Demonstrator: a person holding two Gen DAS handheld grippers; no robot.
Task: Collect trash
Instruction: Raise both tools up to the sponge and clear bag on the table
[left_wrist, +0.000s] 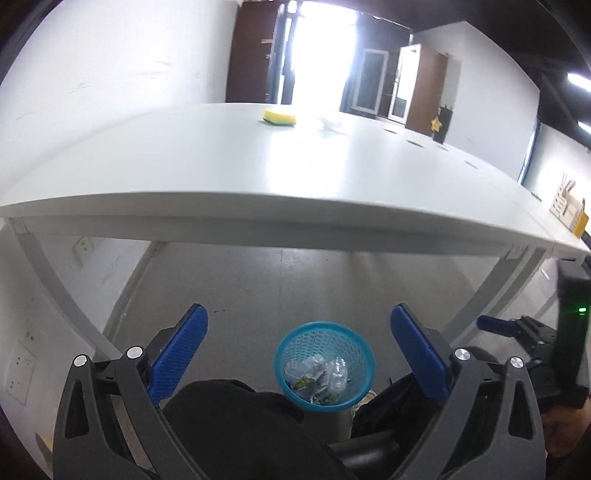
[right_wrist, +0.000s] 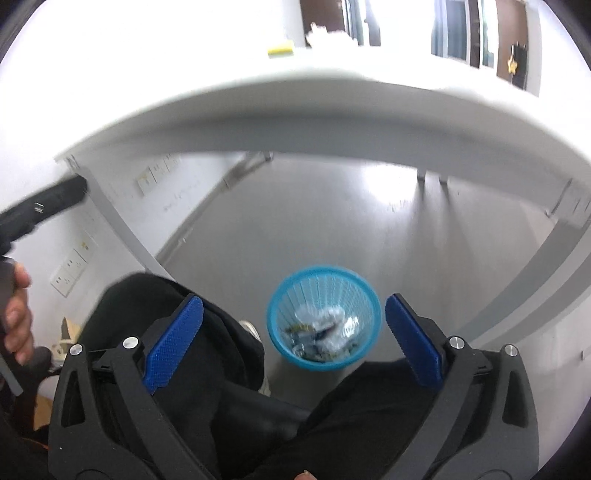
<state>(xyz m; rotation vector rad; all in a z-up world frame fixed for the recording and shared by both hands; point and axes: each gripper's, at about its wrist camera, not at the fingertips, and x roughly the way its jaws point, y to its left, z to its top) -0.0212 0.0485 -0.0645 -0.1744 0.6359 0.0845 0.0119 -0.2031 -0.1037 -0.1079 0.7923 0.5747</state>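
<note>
Both grippers hang above the floor with nothing between their blue pads: the left gripper (left_wrist: 299, 325) spread wide, the right gripper (right_wrist: 293, 317) likewise. Below them stands the blue mesh bin (left_wrist: 324, 365), holding crumpled clear plastic trash (left_wrist: 325, 373); any print on the wrappers is too blurred to read. A yellow sponge (left_wrist: 279, 117) lies far across the white table (left_wrist: 258, 173).

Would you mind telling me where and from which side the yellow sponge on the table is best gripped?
Grip the yellow sponge across its two long sides, coming from above and the near edge of the table. It lies flat, a low block, with bare tabletop in front; crumpled clear plastic sits to its right, so that side seems less free.
</note>
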